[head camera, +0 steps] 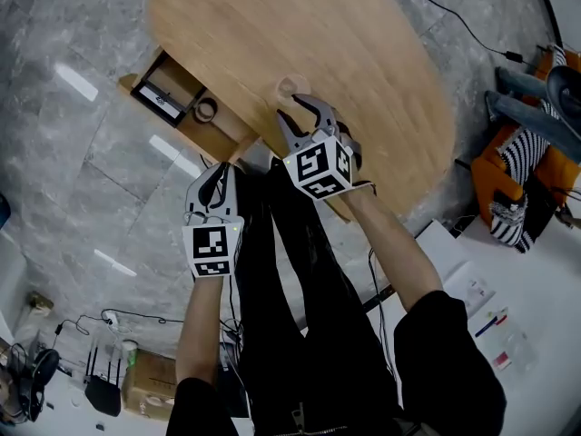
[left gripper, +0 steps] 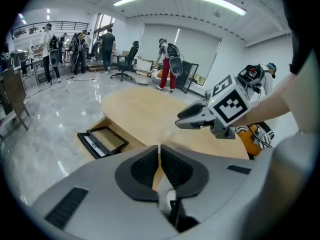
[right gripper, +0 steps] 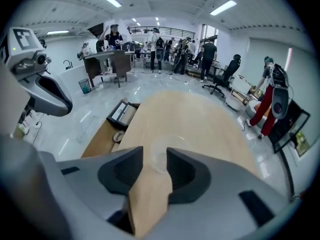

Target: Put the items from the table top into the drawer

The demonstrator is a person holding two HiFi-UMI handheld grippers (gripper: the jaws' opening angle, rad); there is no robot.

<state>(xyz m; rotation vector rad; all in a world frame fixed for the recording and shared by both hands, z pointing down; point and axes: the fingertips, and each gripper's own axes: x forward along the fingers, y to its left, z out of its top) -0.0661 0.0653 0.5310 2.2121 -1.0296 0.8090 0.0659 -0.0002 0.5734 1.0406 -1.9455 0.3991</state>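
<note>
A clear, see-through ring (head camera: 290, 87) lies on the round wooden table (head camera: 345, 34) near its front edge. My right gripper (head camera: 290, 109) hovers just behind it, jaws open. In the right gripper view the clear ring (right gripper: 162, 143) lies on the wood between the spread tips of the right gripper (right gripper: 155, 155), and the pads do not press on it. The open drawer (head camera: 182, 78) juts from the table's left side. My left gripper (head camera: 213, 174) hangs below the table edge, shut and empty. In its own view the left gripper (left gripper: 159, 151) shows a closed slit, with the right gripper (left gripper: 181, 120) ahead.
The drawer holds a dark tape roll (head camera: 206, 111) and a black-framed flat box (head camera: 159, 96). Grey tiled floor surrounds the table. A white desk (head camera: 481, 289) with pens stands at lower right, a seated person (head camera: 531, 143) at the right edge, and cables and a cardboard box (head camera: 150, 380) at lower left.
</note>
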